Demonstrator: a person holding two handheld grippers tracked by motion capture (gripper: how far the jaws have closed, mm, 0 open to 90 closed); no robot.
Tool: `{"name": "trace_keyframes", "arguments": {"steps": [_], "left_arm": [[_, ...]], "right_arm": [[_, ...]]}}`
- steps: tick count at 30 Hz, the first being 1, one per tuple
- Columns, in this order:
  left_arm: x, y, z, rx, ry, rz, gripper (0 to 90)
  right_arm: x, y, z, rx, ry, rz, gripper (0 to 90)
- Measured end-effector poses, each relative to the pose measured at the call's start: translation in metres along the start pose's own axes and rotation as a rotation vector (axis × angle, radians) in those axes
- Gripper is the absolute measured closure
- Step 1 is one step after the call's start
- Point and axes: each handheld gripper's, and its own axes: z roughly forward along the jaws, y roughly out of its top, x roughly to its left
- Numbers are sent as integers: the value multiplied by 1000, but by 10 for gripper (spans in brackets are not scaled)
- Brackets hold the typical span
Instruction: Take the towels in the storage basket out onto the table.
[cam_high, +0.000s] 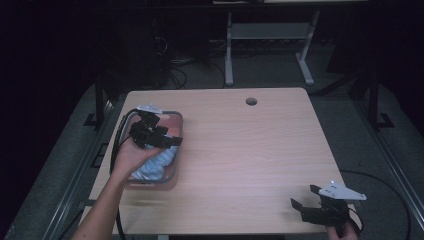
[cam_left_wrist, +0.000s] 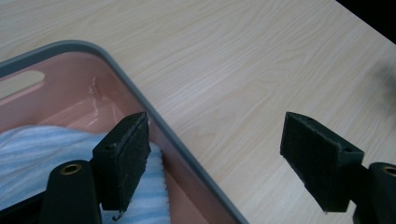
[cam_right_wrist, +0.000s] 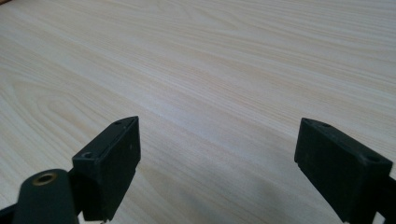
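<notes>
The left gripper (cam_high: 167, 136) hangs over the right rim of a pink bin (cam_high: 178, 150) with a grey edge, its jaws spread wide and holding nothing. In the left gripper view one jaw sits above a blue-and-white striped cloth (cam_left_wrist: 32, 158) lying inside the bin (cam_left_wrist: 140, 100), while the other jaw is out over the bare wooden table (cam_left_wrist: 243, 70). The right gripper (cam_high: 305, 202) rests low near the table's near right corner, well apart from the bin, jaws also wide and empty above plain wood (cam_right_wrist: 210, 70).
</notes>
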Motion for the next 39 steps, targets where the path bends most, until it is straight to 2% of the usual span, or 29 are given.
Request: {"name": "trace_keyframes", "arguments": {"steps": [9,15,21,22,26,29,34,39], "left_arm": [[18,-15,-10,7,44,-51,242],[34,-34,-17,8,72,-111,243],[41,-42,-20,23,90,-133,243],[43,-45,-20,33,100,-141,243],[45,-50,-17,71,147,-124,243],[46,-54,-12,102,170,-125,245],[49,-57,-2,160,180,-136,248],[50,-59,8,223,207,-144,257]], "right_arm": [[-1,0,-1,-1,-3,9,138],[0,0,2,7,3,7,137],[0,0,2,4,5,14,137],[1,0,2,4,7,13,137],[1,0,1,4,6,8,138],[1,-1,2,5,7,11,137],[2,0,1,5,6,4,138],[2,0,1,3,7,5,137]]}}
